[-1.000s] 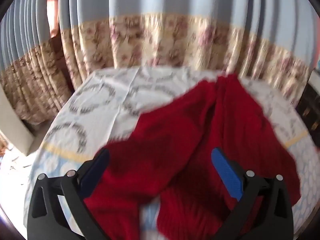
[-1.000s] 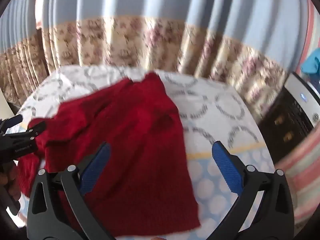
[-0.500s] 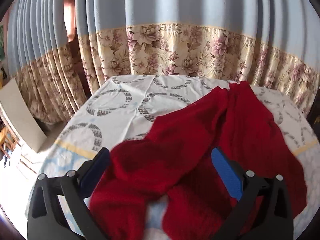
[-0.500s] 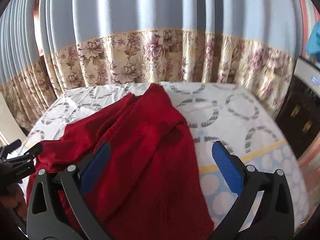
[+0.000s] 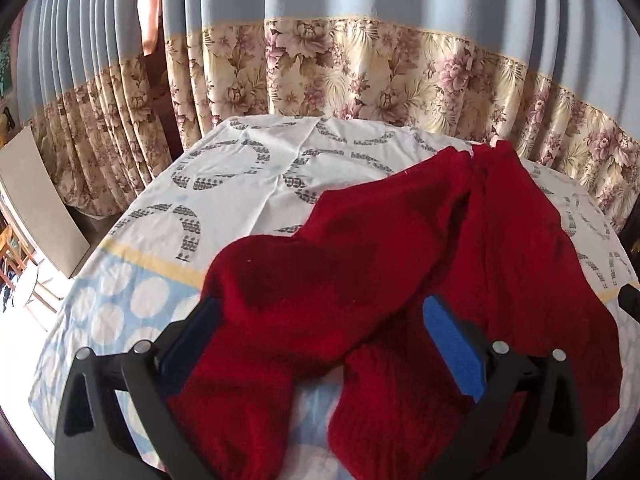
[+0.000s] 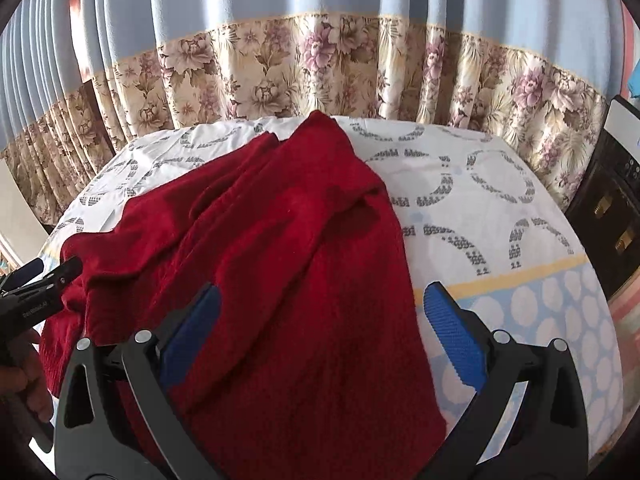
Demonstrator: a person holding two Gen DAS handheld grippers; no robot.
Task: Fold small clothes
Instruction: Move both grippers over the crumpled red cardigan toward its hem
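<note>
A dark red knitted sweater (image 5: 400,248) lies loosely spread on a table under a white and blue patterned cloth (image 5: 240,184). Its two sleeves trail toward the near edge. My left gripper (image 5: 320,328) hangs open above the sleeves, and one sleeve covers its left fingertip. My right gripper (image 6: 320,320) is open over the sweater's body (image 6: 280,260), its right finger above bare cloth (image 6: 480,208). In the right wrist view the left gripper (image 6: 44,276) shows at the sweater's left edge, held by a hand (image 6: 24,368). Neither gripper clamps the fabric.
A blue curtain with a floral band (image 5: 360,72) hangs right behind the table. A black cabinet or appliance (image 6: 612,208) stands at the right. A beige board (image 5: 36,208) leans at the left. Bare cloth lies on both sides of the sweater.
The blurred, shifting views have steadied. The sweater has settled flat on the cloth, with its sleeves toward the near edge. Both grippers stayed open.
</note>
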